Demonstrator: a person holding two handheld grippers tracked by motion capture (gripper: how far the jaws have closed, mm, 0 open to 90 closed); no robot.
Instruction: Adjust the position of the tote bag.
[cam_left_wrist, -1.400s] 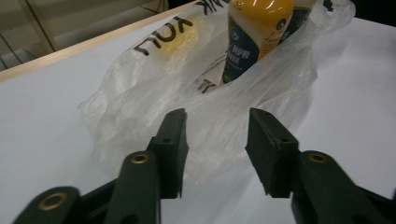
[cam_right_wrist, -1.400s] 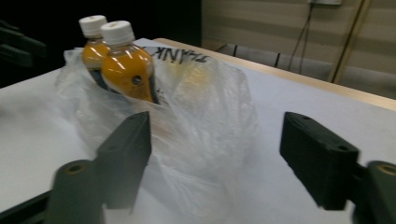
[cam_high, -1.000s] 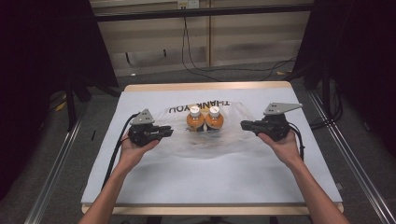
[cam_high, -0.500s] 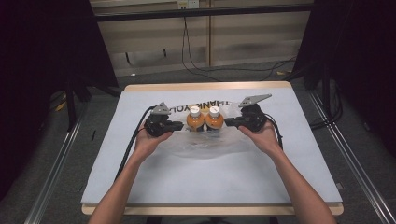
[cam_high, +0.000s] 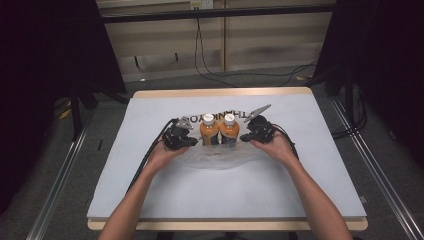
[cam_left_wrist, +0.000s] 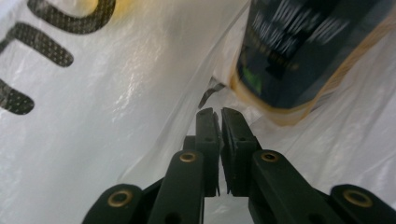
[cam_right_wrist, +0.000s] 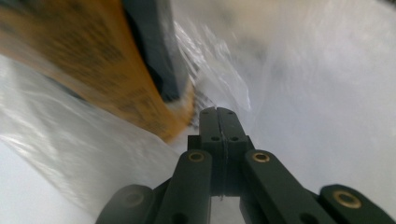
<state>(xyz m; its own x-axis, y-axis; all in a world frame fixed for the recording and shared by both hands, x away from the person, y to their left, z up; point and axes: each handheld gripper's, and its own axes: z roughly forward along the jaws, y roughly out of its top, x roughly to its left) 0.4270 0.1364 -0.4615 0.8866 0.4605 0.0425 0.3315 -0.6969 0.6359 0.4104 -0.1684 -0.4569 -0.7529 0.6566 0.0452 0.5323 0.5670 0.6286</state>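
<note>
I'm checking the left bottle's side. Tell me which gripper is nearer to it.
Left. The left gripper sits just beside the left bottle, at the plastic bag around it. The right gripper is across the pair, next to the right bottle.

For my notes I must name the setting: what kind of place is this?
Most likely a lab bench set up for recording: a plain white-topped table between metal floor rails, loose cables along the back wall, and two orange bottles on a plastic bag.
</note>
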